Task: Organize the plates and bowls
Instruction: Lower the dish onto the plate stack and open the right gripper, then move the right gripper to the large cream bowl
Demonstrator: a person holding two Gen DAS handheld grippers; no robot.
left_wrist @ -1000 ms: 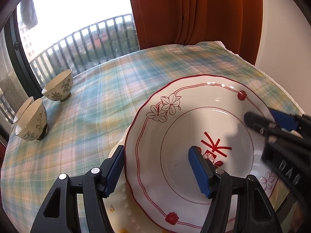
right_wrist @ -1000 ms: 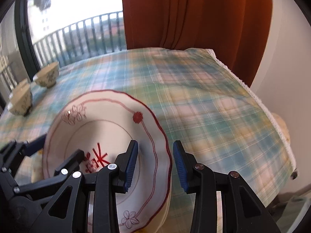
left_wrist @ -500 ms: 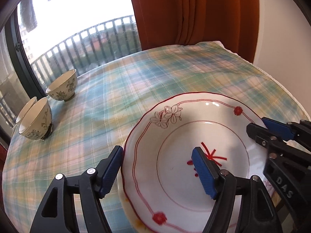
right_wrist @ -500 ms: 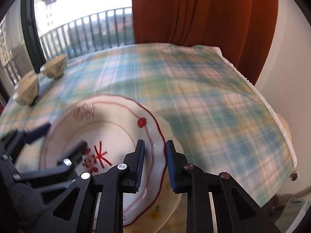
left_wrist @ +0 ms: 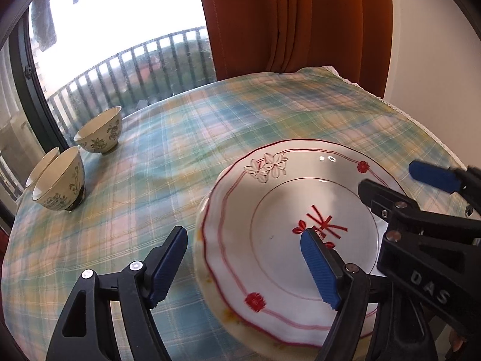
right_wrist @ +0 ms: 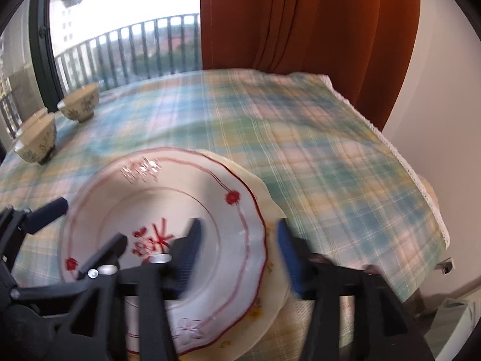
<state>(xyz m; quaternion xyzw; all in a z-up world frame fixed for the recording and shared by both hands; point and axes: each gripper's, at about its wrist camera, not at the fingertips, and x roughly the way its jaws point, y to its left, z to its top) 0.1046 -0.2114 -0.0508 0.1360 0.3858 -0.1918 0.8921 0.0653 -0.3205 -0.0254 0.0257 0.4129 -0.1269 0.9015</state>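
Observation:
A white plate with red trim (left_wrist: 285,240) (right_wrist: 168,210) lies flat on a cream plate (left_wrist: 217,310) (right_wrist: 270,207) near the table's front edge. My left gripper (left_wrist: 243,267) (right_wrist: 78,228) straddles its left rim. Its jaws are opening, and neither pad touches the rim. My right gripper (right_wrist: 240,252) (left_wrist: 402,185) straddles the right rim, blurred, its jaws opening too, with both pads clear of the plate. A floral bowl (left_wrist: 99,135) (right_wrist: 79,105) stands at the far left. A second floral bowl (left_wrist: 60,186) (right_wrist: 37,141) sits nearer, with a third partly hidden behind it.
A plaid tablecloth (left_wrist: 210,138) covers the round table; its lace edge (right_wrist: 421,186) drops off at the right. An orange curtain (left_wrist: 300,21) hangs behind, beside a window with a balcony railing (left_wrist: 135,69). A white wall stands to the right.
The red-trimmed plate has come down flat onto the cream plate. My right gripper, shut on its rim half a second ago, has let go. My left jaws have spread wider.

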